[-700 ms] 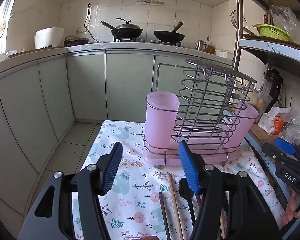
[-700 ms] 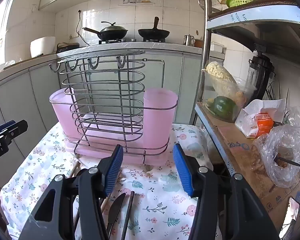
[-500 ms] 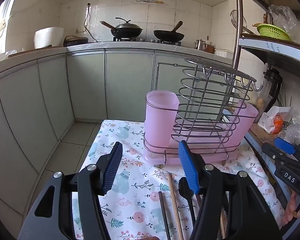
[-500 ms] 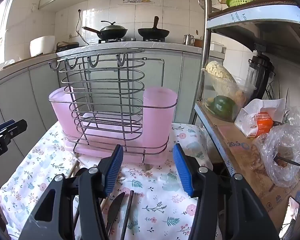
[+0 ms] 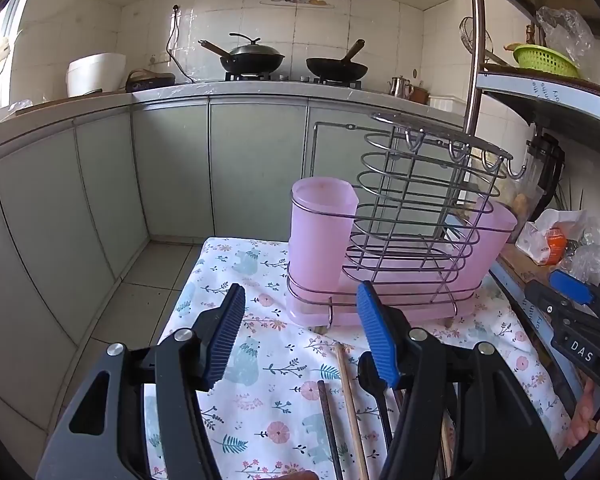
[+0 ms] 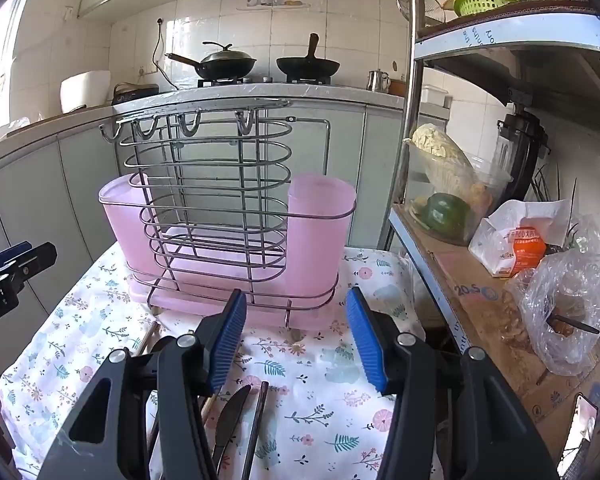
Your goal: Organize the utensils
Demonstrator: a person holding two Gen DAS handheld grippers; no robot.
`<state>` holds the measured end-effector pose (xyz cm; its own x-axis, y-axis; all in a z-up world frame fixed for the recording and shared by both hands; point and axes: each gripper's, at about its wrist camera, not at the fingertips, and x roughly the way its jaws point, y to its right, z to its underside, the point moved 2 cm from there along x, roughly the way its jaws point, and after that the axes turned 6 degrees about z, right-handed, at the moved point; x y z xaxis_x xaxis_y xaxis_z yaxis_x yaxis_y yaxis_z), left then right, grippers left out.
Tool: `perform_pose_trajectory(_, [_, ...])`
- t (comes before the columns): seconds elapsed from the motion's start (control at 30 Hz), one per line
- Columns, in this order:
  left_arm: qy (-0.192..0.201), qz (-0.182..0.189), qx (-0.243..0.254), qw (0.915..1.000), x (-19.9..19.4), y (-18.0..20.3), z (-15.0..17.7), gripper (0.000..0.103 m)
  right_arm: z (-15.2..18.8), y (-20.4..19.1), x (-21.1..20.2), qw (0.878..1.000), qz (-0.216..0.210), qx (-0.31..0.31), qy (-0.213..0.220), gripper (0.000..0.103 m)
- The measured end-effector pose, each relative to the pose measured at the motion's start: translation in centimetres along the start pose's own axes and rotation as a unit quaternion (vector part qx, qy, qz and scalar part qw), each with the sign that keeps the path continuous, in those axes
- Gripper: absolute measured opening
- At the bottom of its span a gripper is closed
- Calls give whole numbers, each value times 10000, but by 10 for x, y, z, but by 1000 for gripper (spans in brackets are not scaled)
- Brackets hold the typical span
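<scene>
A wire utensil rack (image 5: 420,216) with two pink cups (image 5: 322,236) on a pink tray stands at the far side of a small table with a floral cloth (image 5: 260,364). The rack (image 6: 216,204) also fills the middle of the right wrist view. Loose utensils lie on the cloth in front of it: a wooden chopstick (image 5: 350,396), a dark chopstick (image 5: 328,420), a black spoon (image 5: 370,376), a black knife (image 6: 230,412) and a dark chopstick (image 6: 256,420). My left gripper (image 5: 300,336) hovers open above them, empty. My right gripper (image 6: 296,336) is open and empty too.
A metal shelf unit (image 6: 452,280) stands right of the table, holding a vegetable container (image 6: 448,196), plastic bags (image 6: 564,304) and a blender. Grey cabinets (image 5: 172,168) and a counter with two pans run behind. Tiled floor (image 5: 140,280) lies left of the table.
</scene>
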<state>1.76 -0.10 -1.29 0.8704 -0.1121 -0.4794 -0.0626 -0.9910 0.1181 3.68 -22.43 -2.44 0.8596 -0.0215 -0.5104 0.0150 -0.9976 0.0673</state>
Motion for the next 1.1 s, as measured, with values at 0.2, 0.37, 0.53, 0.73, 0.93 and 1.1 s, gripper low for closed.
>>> perform_pose_trajectory(0.2, [14, 12, 2, 10000, -1, 0, 0, 59, -3, 0, 0, 10000, -5, -2, 3, 51])
perform_pose_trajectory(0.37, [18, 10, 8, 10000, -1, 0, -1, 59, -4, -1, 0, 10000, 3, -4, 12, 51])
perform_pose_trajectory(0.53, [20, 5, 10, 10000, -2, 0, -1, 59, -4, -1, -1, 10000, 7, -9, 17, 51])
perform_pose_trajectory(0.73, [20, 6, 11, 10000, -2, 0, -1, 59, -5, -1, -1, 10000, 8, -14, 19, 51])
perform_pose_trajectory(0.93, [53, 13, 5, 10000, -4, 0, -4, 59, -8, -1, -4, 10000, 12, -12, 50, 51])
perform_pose_trajectory(1.1, [61, 8, -10, 10000, -5, 0, -4, 59, -8, -2, -5, 10000, 11, -23, 54, 51])
